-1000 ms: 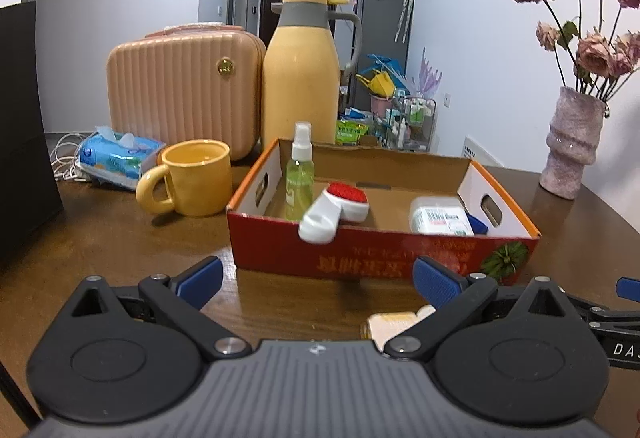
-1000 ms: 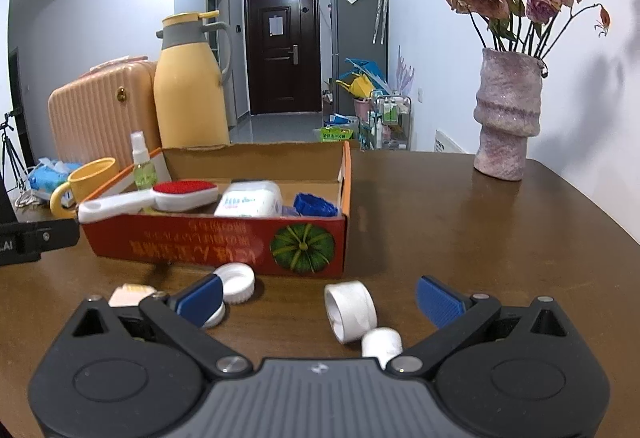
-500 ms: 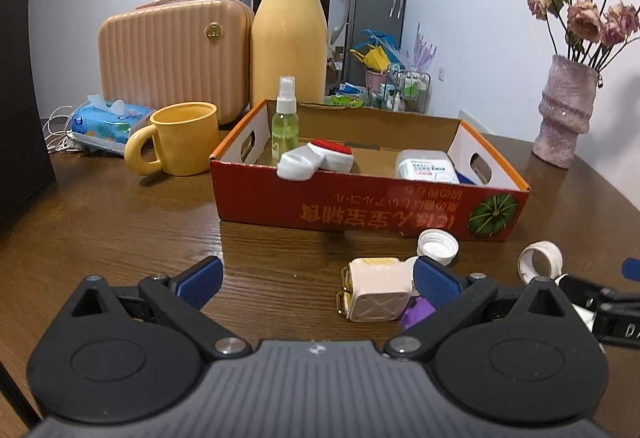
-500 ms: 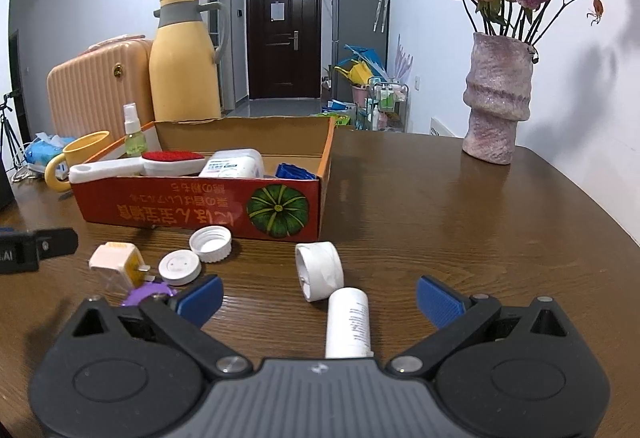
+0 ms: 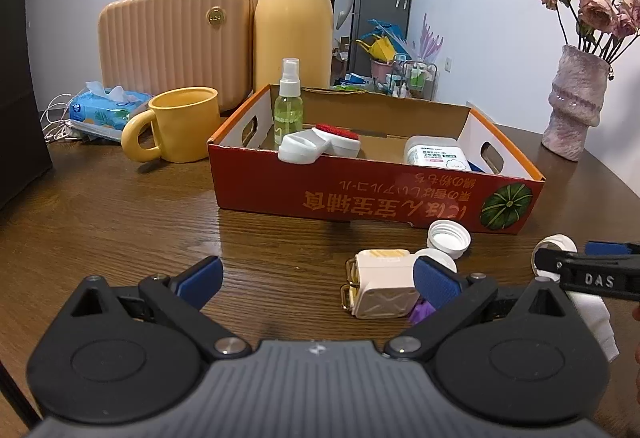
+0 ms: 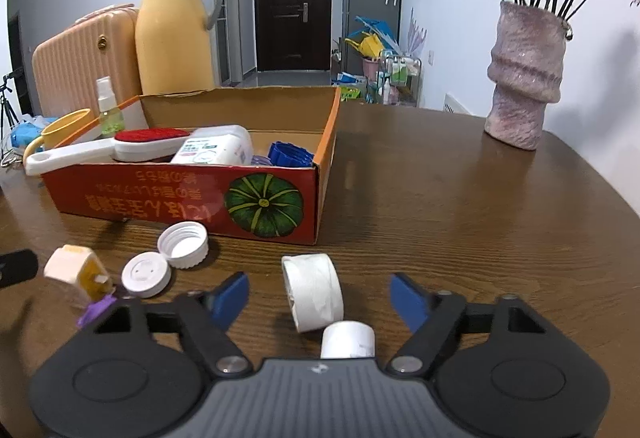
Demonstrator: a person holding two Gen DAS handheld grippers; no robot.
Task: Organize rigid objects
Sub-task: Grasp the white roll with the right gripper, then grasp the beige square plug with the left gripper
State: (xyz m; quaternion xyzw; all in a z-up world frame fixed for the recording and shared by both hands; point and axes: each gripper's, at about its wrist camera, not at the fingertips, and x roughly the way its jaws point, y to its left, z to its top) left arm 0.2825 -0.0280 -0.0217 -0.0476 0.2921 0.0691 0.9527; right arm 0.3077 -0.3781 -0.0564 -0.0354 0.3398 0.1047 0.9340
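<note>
A red cardboard box [image 5: 376, 194] [image 6: 188, 198] holds a spray bottle [image 5: 289, 100], a white brush with a red pad [image 6: 120, 148], a white tub [image 6: 214, 150] and a blue cap [image 6: 290, 154]. On the table in front of it lie a cream plug adapter [image 5: 382, 288], two white caps [image 6: 183, 244] [image 6: 145, 275] and a purple piece [image 6: 96, 310]. My left gripper [image 5: 316, 283] is open, with the adapter just inside its right finger. My right gripper [image 6: 320, 298] is closing around a white tape roll [image 6: 314, 292] and a white cylinder [image 6: 348, 340]; its pads are clear of both.
A yellow mug [image 5: 180, 130], a yellow thermos jug [image 5: 294, 22], a peach case [image 5: 176, 42] and a tissue pack [image 5: 108, 108] stand behind and left of the box. A pink vase with dried roses [image 6: 524, 78] is at the back right. Bare wood lies right of the box.
Both grippers have sunk toward the table. The left one now has the adapter by its right finger. The right one has moved up to the tape roll, and its jaws have narrowed.
</note>
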